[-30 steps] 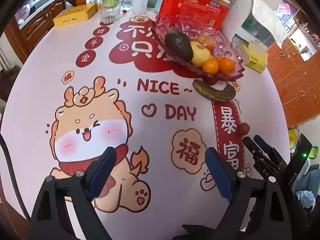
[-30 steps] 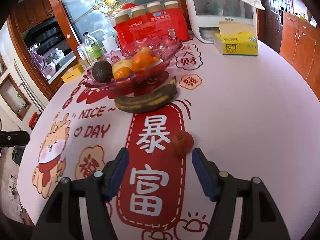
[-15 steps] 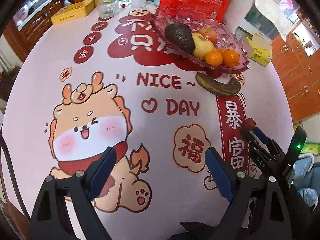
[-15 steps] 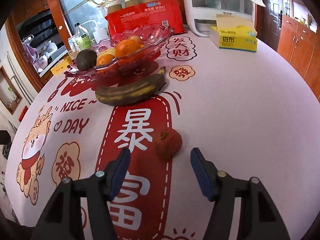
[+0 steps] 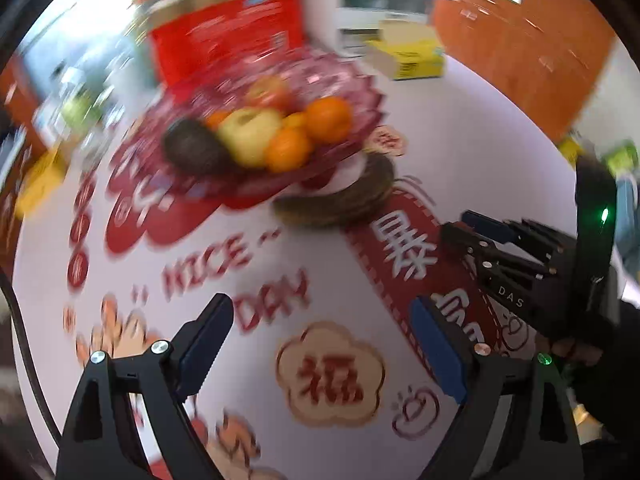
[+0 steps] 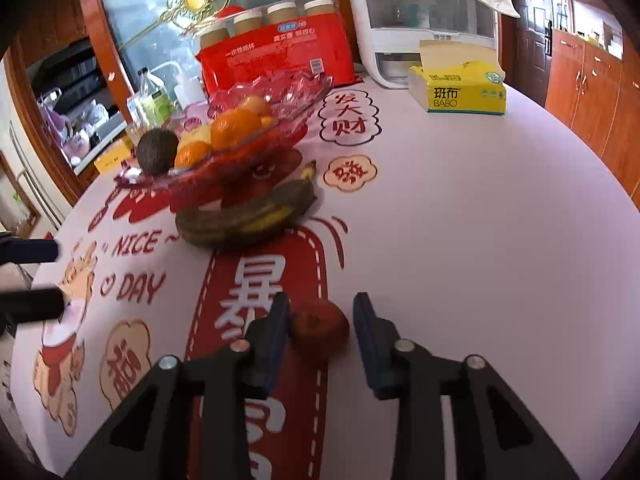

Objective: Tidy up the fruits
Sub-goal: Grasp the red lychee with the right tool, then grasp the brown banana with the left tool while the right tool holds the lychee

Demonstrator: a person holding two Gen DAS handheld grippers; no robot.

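Observation:
A small red fruit (image 6: 319,325) lies on the tablecloth between the fingers of my right gripper (image 6: 321,322). The jaws stand around it, partly closed; the left pad touches it and a gap shows on the right. A pink glass fruit bowl (image 6: 280,92) holds an avocado (image 6: 157,150), oranges (image 6: 234,128) and an apple. A dark overripe banana (image 6: 248,216) lies in front of it. The left wrist view is blurred; my left gripper (image 5: 320,344) is open and empty above the cloth. The bowl (image 5: 344,80), banana (image 5: 344,200) and right gripper (image 5: 480,236) show there.
A red pack of jars (image 6: 276,48), a white appliance (image 6: 424,20) and a yellow tissue box (image 6: 460,84) stand at the back. Bottles (image 6: 150,98) stand at the back left. The round table's edge (image 6: 600,168) curves on the right.
My right gripper moved forward around the red fruit and narrowed its jaws. My left gripper swung right and toward the bowl, blurring its view.

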